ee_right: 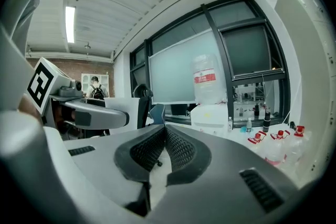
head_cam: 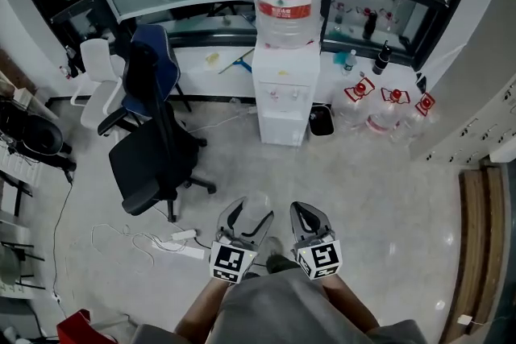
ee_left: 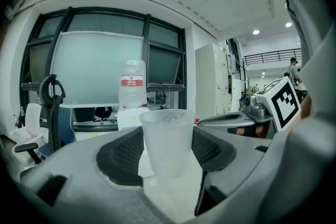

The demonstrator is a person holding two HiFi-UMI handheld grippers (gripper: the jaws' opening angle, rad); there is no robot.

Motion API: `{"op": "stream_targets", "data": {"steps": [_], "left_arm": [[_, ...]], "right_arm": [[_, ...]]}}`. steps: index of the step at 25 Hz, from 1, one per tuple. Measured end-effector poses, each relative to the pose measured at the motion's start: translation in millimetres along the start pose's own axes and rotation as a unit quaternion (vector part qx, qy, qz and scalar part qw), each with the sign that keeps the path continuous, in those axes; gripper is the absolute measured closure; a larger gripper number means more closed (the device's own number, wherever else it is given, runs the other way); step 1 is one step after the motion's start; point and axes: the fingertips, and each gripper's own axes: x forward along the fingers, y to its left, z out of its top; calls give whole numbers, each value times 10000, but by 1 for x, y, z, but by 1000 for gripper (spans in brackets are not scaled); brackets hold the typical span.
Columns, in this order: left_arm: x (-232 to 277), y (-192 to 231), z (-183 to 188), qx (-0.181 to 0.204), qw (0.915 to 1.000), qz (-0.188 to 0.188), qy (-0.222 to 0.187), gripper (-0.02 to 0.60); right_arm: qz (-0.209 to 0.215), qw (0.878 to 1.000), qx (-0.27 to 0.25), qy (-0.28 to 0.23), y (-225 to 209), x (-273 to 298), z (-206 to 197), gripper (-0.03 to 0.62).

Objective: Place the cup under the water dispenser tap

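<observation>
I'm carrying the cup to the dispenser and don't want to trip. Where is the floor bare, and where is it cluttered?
Bare floor runs straight ahead from the cup to the water dispenser, and widely to the right below the water jugs. It is crowded on the left, with the black office chair and the power strip with its cables.

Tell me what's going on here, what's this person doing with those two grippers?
A person holds a gripper in each hand. The left gripper grips a clear plastic cup between its jaws, while the right gripper is shut and empty. The water dispenser, with a large bottle on top, stands some way ahead of them, so the cup is not yet under its tap.
</observation>
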Motion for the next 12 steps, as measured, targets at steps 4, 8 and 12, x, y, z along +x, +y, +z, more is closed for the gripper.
{"op": "stream_targets", "data": {"steps": [4, 8, 12], "left_arm": [[32, 19, 6, 33, 10000, -1, -3, 307], [53, 33, 8, 48, 10000, -43, 31, 307], [73, 49, 4, 47, 9999, -104, 83, 307]], "right_arm": [[2, 10000, 6, -24, -21, 31, 6, 583], [-39, 10000, 47, -25, -34, 52, 9, 583], [-98, 9999, 105, 24, -44, 74, 6, 583]]}}
